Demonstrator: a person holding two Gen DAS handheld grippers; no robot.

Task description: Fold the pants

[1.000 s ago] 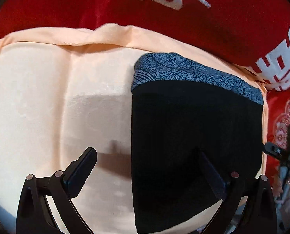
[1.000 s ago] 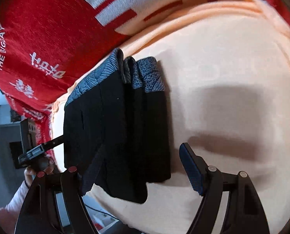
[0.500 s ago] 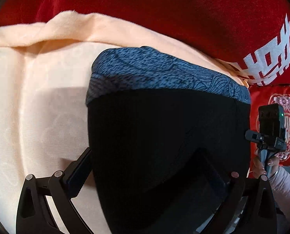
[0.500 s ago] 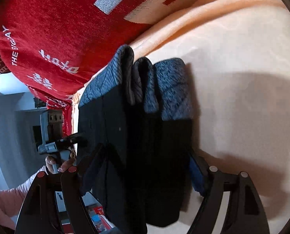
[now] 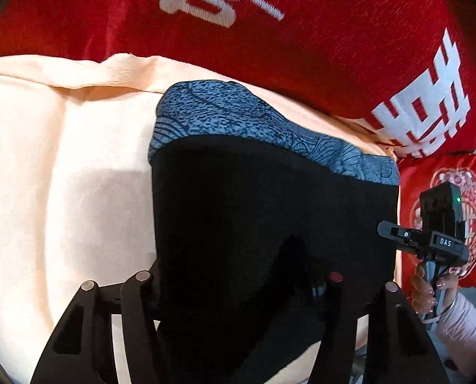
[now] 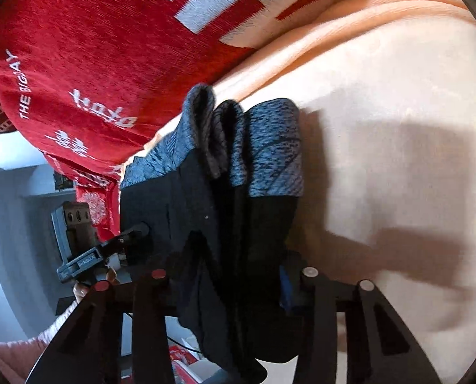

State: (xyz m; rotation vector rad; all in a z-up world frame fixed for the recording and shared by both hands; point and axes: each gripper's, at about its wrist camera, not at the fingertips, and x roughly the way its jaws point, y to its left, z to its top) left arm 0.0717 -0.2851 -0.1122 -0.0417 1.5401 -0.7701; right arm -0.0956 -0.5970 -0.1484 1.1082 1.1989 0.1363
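The folded black pants (image 5: 270, 217) with a blue-grey patterned waistband (image 5: 238, 118) lie on a peach blanket (image 5: 61, 176). My left gripper (image 5: 238, 284) is shut on the near edge of the pants, its fingers hidden by the black cloth. In the right wrist view the pants (image 6: 238, 224) show as several stacked layers with the waistband (image 6: 270, 153) on the far side. My right gripper (image 6: 234, 275) is shut on that stack. The right gripper (image 5: 430, 240) also shows in the left wrist view at the pants' right edge, and the left gripper (image 6: 110, 249) in the right wrist view.
A red blanket with white characters (image 5: 270, 32) lies behind the peach blanket and shows in the right wrist view (image 6: 94, 64) too. A red patterned cushion (image 5: 446, 192) sits at the right. The bed's edge and room floor (image 6: 13, 224) lie to the left of the pants.
Both grippers have moved in over the pants and closed on them; the jaws were open a second ago. The stack of layers now sits bunched between the right fingers.
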